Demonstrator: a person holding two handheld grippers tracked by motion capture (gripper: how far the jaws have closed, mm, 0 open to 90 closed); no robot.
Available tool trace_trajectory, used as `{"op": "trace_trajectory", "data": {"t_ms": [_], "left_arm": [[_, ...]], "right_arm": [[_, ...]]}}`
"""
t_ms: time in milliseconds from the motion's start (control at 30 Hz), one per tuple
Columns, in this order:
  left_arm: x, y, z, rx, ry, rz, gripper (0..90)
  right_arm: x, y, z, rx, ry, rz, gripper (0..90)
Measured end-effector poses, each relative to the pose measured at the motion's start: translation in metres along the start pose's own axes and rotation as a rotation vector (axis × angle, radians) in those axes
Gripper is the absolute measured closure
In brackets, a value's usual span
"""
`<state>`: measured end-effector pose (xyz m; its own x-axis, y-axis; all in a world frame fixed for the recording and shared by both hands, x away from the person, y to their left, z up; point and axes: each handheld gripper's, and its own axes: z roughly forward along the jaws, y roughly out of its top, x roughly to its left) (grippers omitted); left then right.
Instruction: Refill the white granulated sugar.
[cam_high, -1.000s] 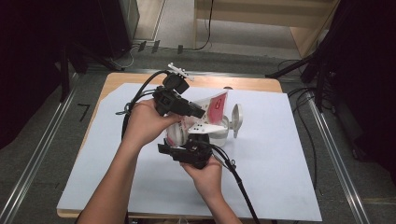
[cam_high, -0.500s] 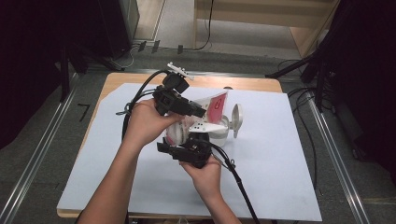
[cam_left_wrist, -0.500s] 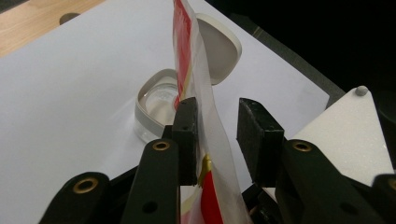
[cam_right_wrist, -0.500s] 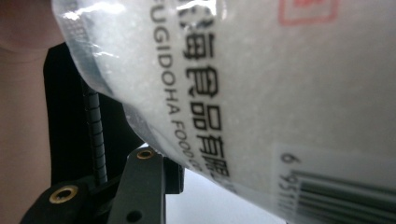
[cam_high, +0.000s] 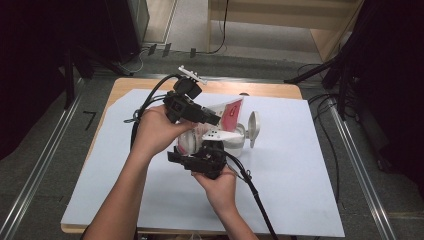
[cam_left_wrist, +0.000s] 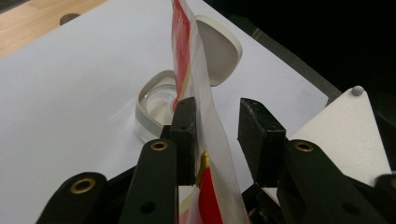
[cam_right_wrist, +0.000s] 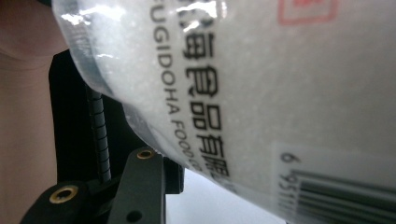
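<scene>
Underneath, white sheet over wooden table.

Both forearms come up from the bottom, hands close together mid-table. Left gripper sits higher, jaws parted with a visible gap. Right gripper is just below it, can't tell how its jaws stand.

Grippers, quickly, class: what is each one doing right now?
Left gripper: open, the red and clear bag standing between its jaws, against one pad.
Right gripper: cannot tell; the bag covers its jaws.
</scene>
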<state>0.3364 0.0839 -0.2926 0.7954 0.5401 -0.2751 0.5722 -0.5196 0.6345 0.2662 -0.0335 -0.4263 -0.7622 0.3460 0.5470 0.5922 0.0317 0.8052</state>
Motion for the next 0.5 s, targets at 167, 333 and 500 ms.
{"op": "trace_trajectory", "data": {"t_ms": [167, 333, 500], "left_arm": [[0.0005, 0.0005, -0.0002, -0.011, -0.003, -0.002, 68.9], [0.0009, 0.0015, -0.0009, -0.011, -0.002, -0.003, 69.0], [0.0025, 0.0014, 0.0, -0.004, -0.004, -0.004, 69.0]], "right_arm": [[0.0, 0.0011, 0.0002, 0.0, -0.005, 0.002, 62.4], [-0.0004, 0.0029, -0.0003, 0.002, 0.0, -0.001, 62.4], [-0.001, 0.0021, 0.0003, 0.008, 0.002, 0.003, 62.4]]}}
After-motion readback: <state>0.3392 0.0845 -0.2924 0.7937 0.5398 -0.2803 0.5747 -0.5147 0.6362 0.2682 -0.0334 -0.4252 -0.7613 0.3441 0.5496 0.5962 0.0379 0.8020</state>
